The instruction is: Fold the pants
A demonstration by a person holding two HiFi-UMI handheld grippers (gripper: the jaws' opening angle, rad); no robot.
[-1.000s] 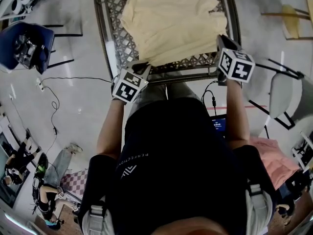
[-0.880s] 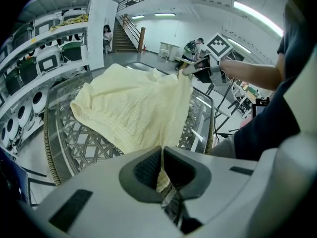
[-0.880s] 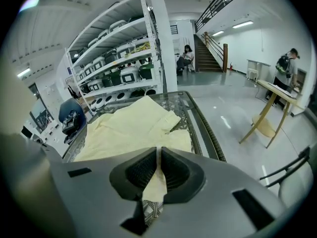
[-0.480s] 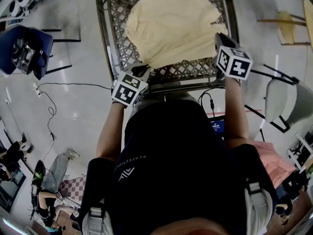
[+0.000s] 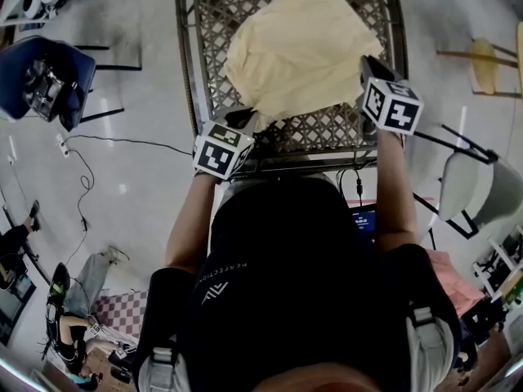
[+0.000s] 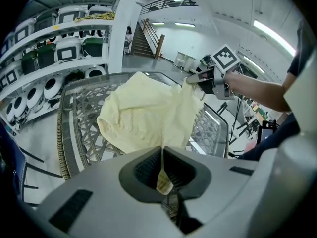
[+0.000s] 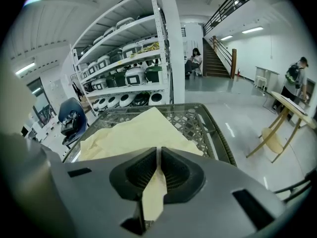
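On the lattice table (image 5: 211, 23) — pants (image 5: 302, 47) (shelving (image 7: 131, 48) behind).

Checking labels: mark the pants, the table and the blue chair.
pants (image 5: 302, 51), head view, middle of the cloth
table (image 5: 216, 15), head view, bare lattice top
blue chair (image 5: 73, 72), head view, its right side

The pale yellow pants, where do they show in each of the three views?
Head view: pants at top centre, lying on the lattice table.
Left gripper view: pants in the centre, one corner pinched in the left gripper, another in the right gripper at upper right.
Right gripper view: pants centre-left, running up from its shut jaws.
Shared landmark: the lattice table under the cloth, in all three views.
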